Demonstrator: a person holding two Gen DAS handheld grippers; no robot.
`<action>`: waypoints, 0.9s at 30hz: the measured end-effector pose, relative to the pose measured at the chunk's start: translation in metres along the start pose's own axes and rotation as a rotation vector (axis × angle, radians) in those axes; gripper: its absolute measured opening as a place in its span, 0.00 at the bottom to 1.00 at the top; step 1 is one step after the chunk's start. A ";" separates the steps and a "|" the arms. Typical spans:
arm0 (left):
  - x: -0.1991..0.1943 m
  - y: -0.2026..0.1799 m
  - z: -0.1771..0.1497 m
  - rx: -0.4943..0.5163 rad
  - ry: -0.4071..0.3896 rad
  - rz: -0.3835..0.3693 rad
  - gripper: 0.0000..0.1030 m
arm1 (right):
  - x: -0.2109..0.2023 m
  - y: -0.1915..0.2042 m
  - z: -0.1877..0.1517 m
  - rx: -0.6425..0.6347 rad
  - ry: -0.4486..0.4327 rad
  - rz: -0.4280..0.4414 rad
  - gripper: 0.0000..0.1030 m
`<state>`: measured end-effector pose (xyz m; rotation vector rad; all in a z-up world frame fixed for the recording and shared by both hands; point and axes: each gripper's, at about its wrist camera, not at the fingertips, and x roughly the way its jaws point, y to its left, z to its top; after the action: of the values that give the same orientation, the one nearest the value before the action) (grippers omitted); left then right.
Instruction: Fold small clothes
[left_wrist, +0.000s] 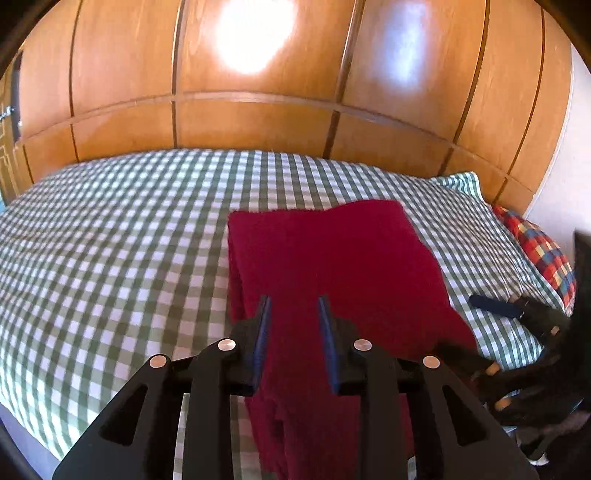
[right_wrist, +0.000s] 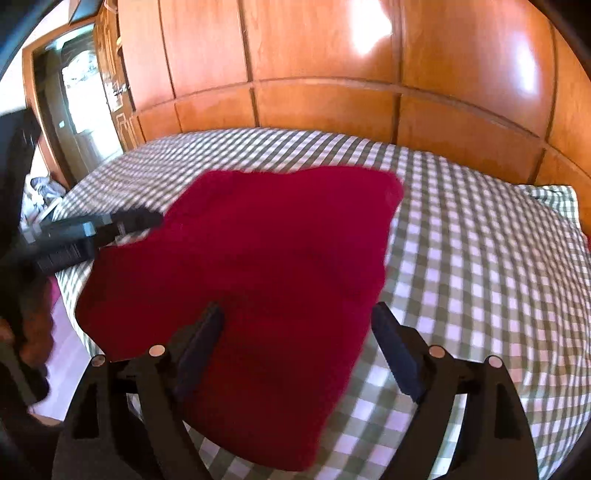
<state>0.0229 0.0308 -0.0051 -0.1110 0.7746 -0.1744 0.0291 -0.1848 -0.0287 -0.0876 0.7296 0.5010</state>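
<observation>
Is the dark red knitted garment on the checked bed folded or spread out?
Folded: the dark red knitted garment lies as one compact rectangle, no sleeves showing.

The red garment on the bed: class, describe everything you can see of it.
The red garment is deep crimson with a soft, fuzzy, knit-like look. It lies folded in a roughly rectangular shape, mostly flat, on the green-and-white checked bedcover; its near edge hangs over the bed's edge. Neither the left gripper nor the right gripper grips it.

One red garment (left_wrist: 332, 258), two tools, perhaps.
</observation>
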 end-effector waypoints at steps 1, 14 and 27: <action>0.003 0.000 -0.002 0.001 0.007 0.002 0.24 | -0.002 -0.001 0.003 0.001 -0.009 -0.002 0.80; 0.026 0.003 -0.015 0.014 0.056 0.017 0.24 | 0.053 -0.015 -0.003 0.118 0.100 0.040 0.87; 0.027 0.065 0.002 -0.275 0.064 -0.231 0.77 | 0.063 -0.089 0.009 0.452 0.134 0.366 0.97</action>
<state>0.0507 0.0896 -0.0324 -0.4584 0.8455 -0.2913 0.1161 -0.2350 -0.0717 0.4452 0.9814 0.6702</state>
